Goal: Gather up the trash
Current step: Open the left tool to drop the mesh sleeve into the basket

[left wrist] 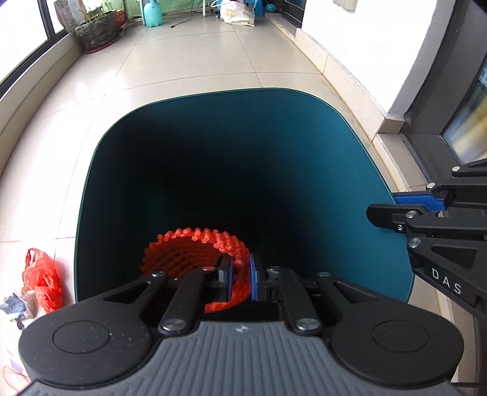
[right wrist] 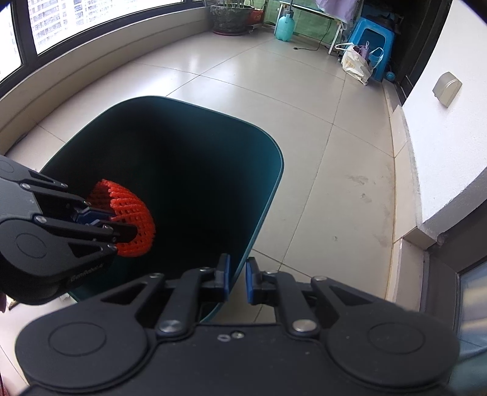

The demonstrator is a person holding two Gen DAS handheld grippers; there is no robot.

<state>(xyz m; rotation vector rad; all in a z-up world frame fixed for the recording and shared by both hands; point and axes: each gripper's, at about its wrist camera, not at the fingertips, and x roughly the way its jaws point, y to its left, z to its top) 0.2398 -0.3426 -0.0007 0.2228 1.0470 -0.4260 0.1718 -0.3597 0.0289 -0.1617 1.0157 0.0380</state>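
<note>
Pale tiled floor [right wrist: 274,100] (glossy in daylight), curved dark-framed windows [right wrist: 61,27], potted plant [right wrist: 231,15].

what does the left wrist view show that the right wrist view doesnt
Only the left wrist view shows the red plastic bag and crumpled scraps on the floor beside the bin. Only the right wrist view shows the blue stool and the window. Both show the teal bin, the orange foam net held by the left gripper, and the right gripper clamping the bin's rim.
</note>
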